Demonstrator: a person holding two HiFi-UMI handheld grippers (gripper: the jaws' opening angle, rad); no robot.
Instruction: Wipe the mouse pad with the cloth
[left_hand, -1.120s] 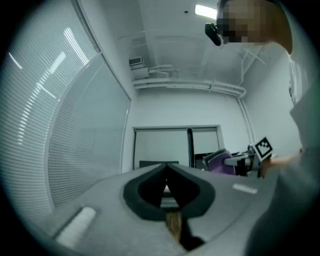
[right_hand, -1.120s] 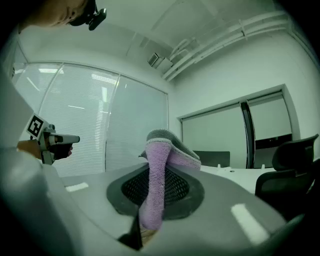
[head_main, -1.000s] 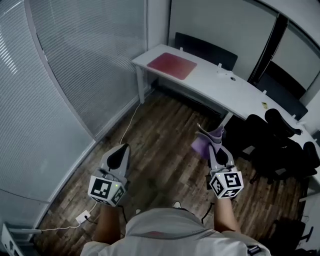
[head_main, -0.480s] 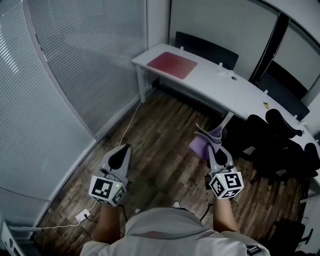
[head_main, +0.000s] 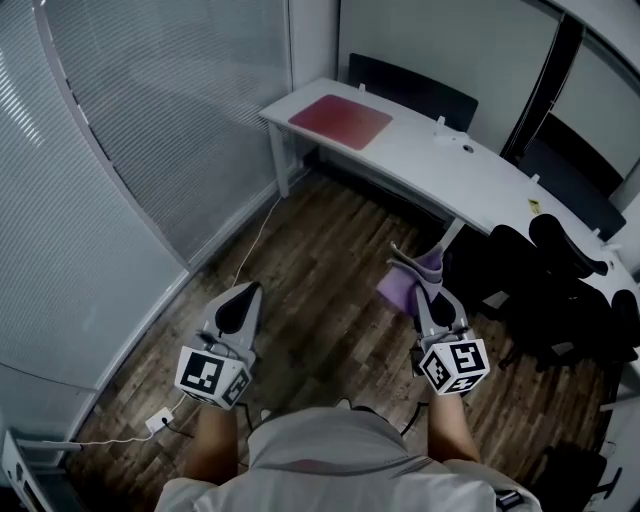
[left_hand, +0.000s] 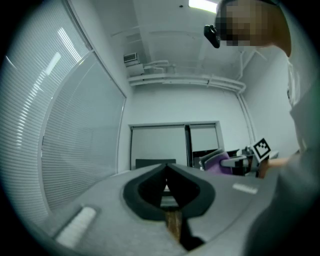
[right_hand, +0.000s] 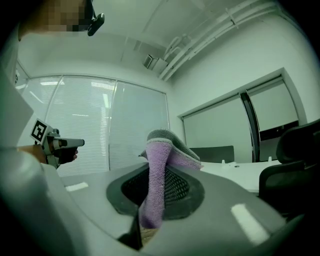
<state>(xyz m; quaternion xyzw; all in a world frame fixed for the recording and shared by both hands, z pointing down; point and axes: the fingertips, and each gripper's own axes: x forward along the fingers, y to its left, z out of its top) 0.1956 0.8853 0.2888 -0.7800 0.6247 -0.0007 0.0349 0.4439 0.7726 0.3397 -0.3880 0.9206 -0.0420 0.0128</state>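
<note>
Purple, fluffy cloth with a grey reverse side (right_hand: 172, 145) is pinched in the right gripper (right_hand: 161, 172). The right gripper view shows the jaws clenched on the cloth's lower part, while the rest stands up and folds over above them. In the head view the cloth hangs off the gripper's tip, above a dark wood-plank floor (head_main: 320, 250). The left gripper (head_main: 238, 308) is held level with the right one on the person's other side, well apart from it. The left gripper view shows its two dark jaw pads pressed together with nothing between them. Each gripper carries a white cube with black square markers at its rear.

The dark red rectangular mouse pad (head_main: 340, 121) lies flat at the left end of a long white curved desk (head_main: 450, 165). It is well ahead of both grippers and nothing touches it. Small items sit further along the desk, too small to identify. A dark chair (head_main: 415, 93) stands behind the desk, and a black office chair (head_main: 560, 265) stands to the right of the right gripper. Pale slatted blinds (head_main: 150, 120) cover the curved wall on the left. A white cable (head_main: 262, 228) runs across the floor towards a small white plug block (head_main: 156, 422).
</note>
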